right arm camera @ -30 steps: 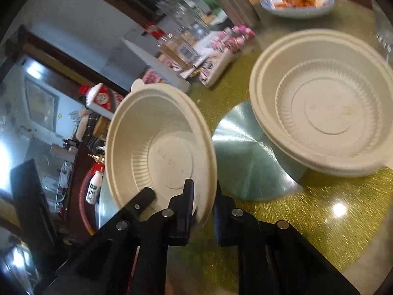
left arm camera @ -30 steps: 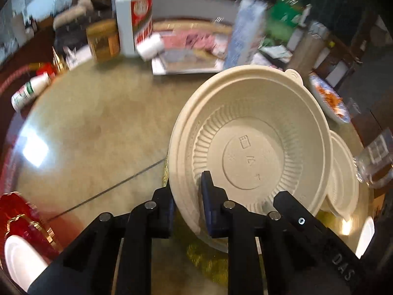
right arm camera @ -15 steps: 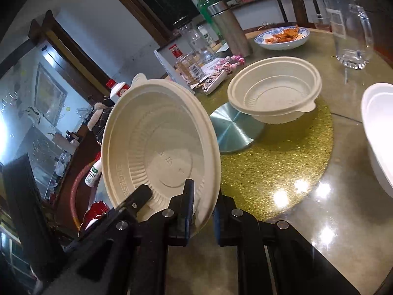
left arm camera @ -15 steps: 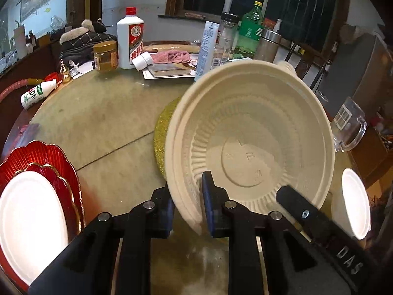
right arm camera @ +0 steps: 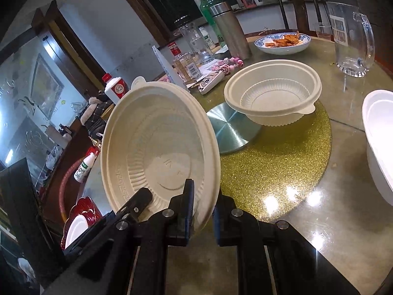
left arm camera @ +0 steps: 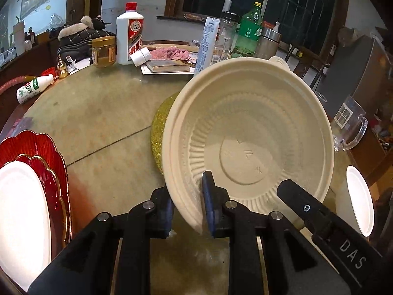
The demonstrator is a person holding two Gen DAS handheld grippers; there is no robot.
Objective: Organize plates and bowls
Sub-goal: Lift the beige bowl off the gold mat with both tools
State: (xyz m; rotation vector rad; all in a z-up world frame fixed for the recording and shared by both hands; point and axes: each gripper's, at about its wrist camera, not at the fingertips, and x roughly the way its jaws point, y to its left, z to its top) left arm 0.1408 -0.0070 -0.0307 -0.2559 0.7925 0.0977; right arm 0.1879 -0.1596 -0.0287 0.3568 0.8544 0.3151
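Both grippers hold one beige ribbed bowl (left arm camera: 245, 135), tilted on edge above the table with its inside facing the cameras. My left gripper (left arm camera: 189, 201) is shut on its left rim. A finger (left arm camera: 294, 194) of my right gripper reaches in at the bowl's lower right. In the right wrist view the same bowl (right arm camera: 157, 135) has my right gripper (right arm camera: 203, 209) shut on its right rim. A second beige bowl (right arm camera: 272, 98) sits upright on the gold glitter mat (right arm camera: 282, 167). Red scalloped plates (left arm camera: 36, 152) with a white plate (left arm camera: 19, 209) on top lie at the left.
A silver disc (right arm camera: 231, 127) lies mid-mat. A white bowl (right arm camera: 380, 135) stands at the right edge, a glass pitcher (right arm camera: 351, 39) and a dish of food (right arm camera: 282, 41) behind. Bottles, a jar (left arm camera: 104, 51), books and a cloth crowd the table's far side.
Both grippers drew back from the table's middle with the bowl, leaving the second beige bowl farther off on the mat. The red plates came into view. Little moved in the last half second.
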